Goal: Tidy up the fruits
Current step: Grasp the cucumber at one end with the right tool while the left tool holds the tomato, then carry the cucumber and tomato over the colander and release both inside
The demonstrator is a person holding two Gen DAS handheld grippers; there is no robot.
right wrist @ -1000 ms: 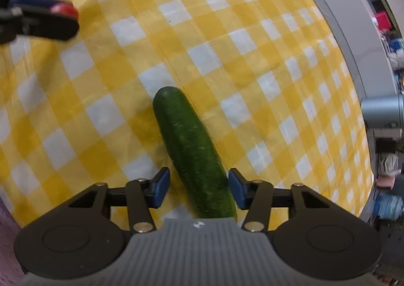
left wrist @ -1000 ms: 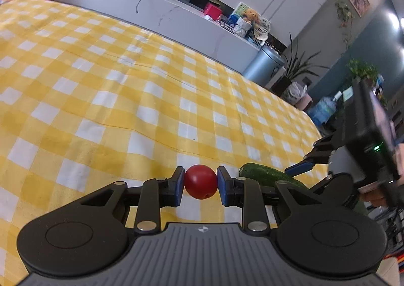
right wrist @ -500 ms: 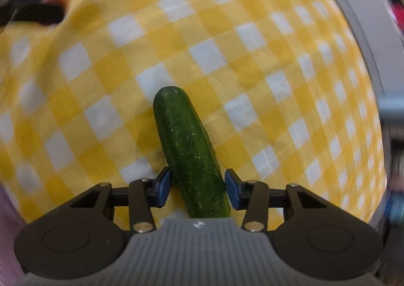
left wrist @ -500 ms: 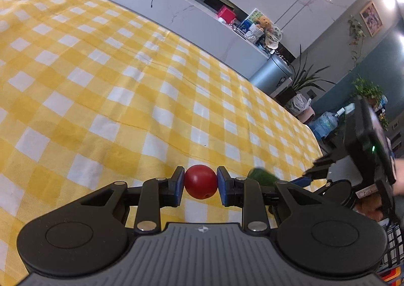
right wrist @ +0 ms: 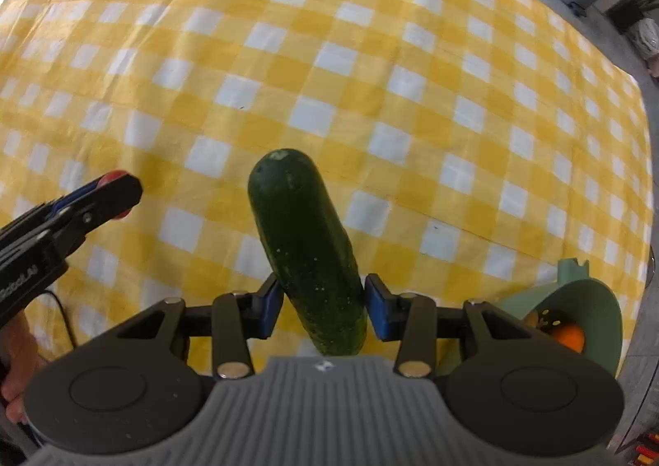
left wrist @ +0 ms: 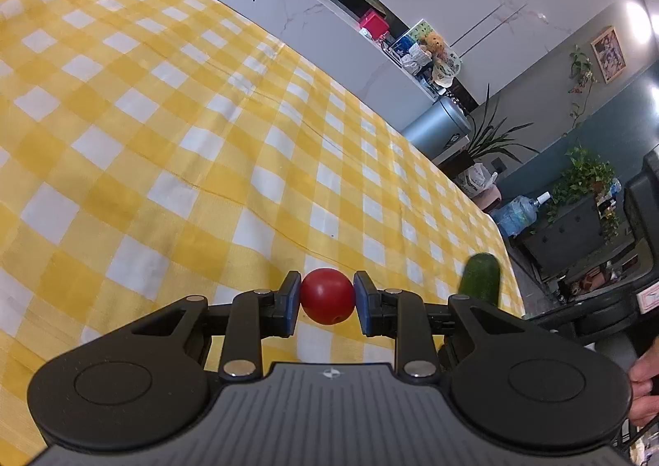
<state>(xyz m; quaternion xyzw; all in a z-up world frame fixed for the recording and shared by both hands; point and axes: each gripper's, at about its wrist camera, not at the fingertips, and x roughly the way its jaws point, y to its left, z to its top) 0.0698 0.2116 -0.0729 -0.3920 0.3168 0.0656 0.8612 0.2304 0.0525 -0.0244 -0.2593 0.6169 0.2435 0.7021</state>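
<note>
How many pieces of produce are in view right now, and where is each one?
3. A red tomato in the left gripper, a cucumber between the closing right gripper pads, an orange in the green basket; more may be hidden there.

- The black body of the left gripper [right wrist: 96, 194], seen low on the left in the right wrist view, carries pale lettering; it is cut off and blurred, and only an ending like "LAI" can be made out.
- A white label [left wrist: 650, 298] on the dark device at the right edge of the left wrist view is too small to read.
</note>
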